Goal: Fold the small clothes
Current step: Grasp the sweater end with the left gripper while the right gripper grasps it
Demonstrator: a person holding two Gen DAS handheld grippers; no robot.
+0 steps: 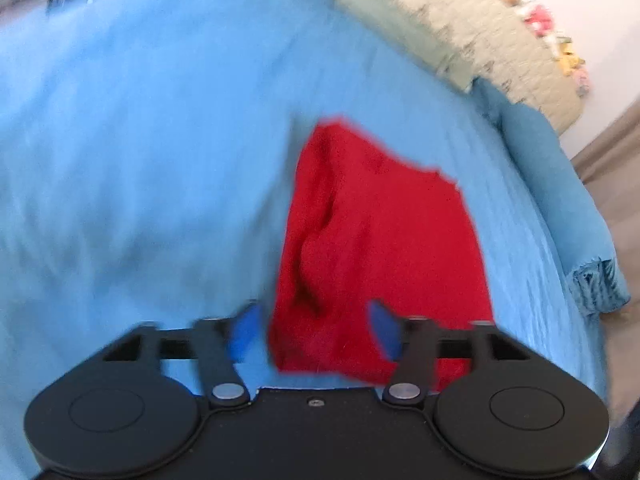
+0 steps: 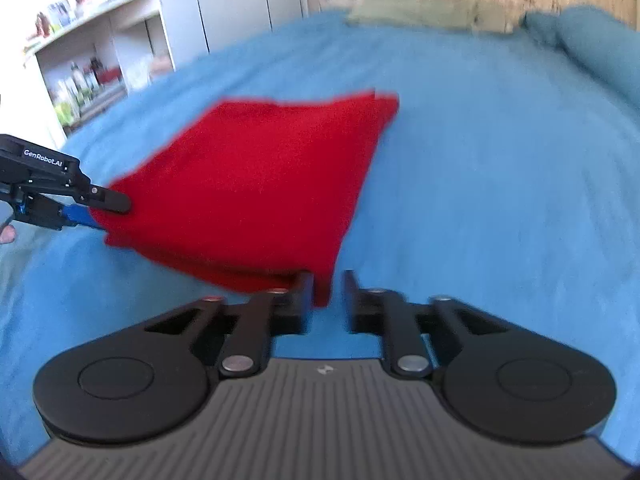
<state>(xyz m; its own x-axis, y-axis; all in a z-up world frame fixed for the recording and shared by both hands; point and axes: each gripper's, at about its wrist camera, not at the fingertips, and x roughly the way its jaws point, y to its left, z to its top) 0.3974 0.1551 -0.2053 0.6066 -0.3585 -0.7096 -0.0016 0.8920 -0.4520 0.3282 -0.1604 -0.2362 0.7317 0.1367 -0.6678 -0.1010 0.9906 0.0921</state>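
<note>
Right tongs (image 2: 327,296) parted, red cloth (image 2: 256,184) corner between them, left tongs (image 1: 316,328) seemingly released at its edge

A red cloth (image 1: 380,248), a small garment folded over on itself with a raised crease running down its left side, lies on a blue bedspread (image 1: 140,140), and the whole view is smeared by motion blur. The left gripper (image 1: 314,330) reaches over the cloth's near edge with its jaws spread wide, one blue pad (image 1: 245,332) over bare bedspread just left of the cloth and the other over the red fabric. Beyond the cloth, a pale patterned pillow (image 1: 480,36) and a rolled blue blanket (image 1: 560,208) sit along the bed's far and right edges.
</note>
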